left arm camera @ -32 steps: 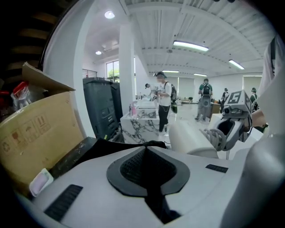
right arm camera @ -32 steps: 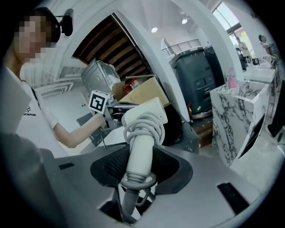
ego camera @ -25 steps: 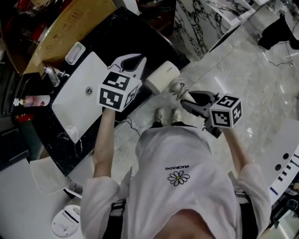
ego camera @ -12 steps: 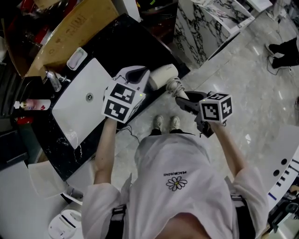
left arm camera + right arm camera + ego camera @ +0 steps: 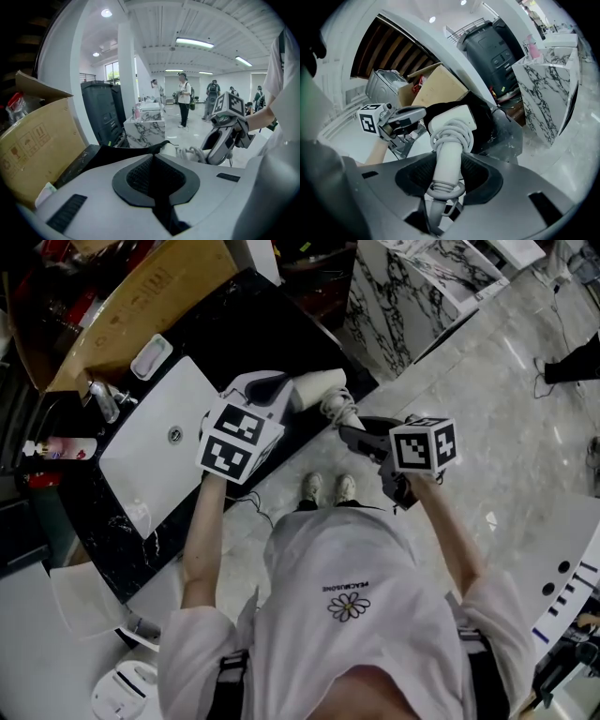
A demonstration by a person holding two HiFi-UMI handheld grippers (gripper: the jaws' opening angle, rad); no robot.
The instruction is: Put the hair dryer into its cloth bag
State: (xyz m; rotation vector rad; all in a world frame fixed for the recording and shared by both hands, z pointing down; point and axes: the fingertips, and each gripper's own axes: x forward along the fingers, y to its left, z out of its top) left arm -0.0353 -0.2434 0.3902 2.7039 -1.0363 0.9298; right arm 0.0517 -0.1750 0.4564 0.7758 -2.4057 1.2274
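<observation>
**Dryer held at the bag, both claws loaded**

My left gripper [image 5: 152, 161] has its jaws pressed together on an edge of the black cloth bag [image 5: 112, 155]. The bag spreads away from the tips toward the dark countertop [image 5: 234, 315]. My right gripper [image 5: 447, 176] is clamped on the handle of the white hair dryer [image 5: 451, 119], and the cord [image 5: 450, 133] is coiled round the handle just beyond the jaws. The dryer's head points away from that gripper, up against the bag. In the right gripper view the black cloth lies behind and beside the head. I cannot tell whether the head is inside the opening.

From the head view the two grippers face each other over the counter's front edge, with the dryer between them and its head just beside the left jaws. To their left a white sink [image 5: 141, 456] is set into the counter. A faucet [image 5: 101, 399] stands at the sink's far rim and a small clear tray [image 5: 150, 354] lies beyond it. A cardboard box [image 5: 141, 301] stands along the back of the counter, and a marble-patterned cabinet [image 5: 398, 287] closes off its right end. A pink bottle [image 5: 61, 444] sits at the counter's left end.

Under the grippers the person's shoes [image 5: 328, 487] show on the pale floor. In the left gripper view a black bin [image 5: 101, 115] stands behind the box, and several people [image 5: 183, 98] stand well apart in the hall.
</observation>
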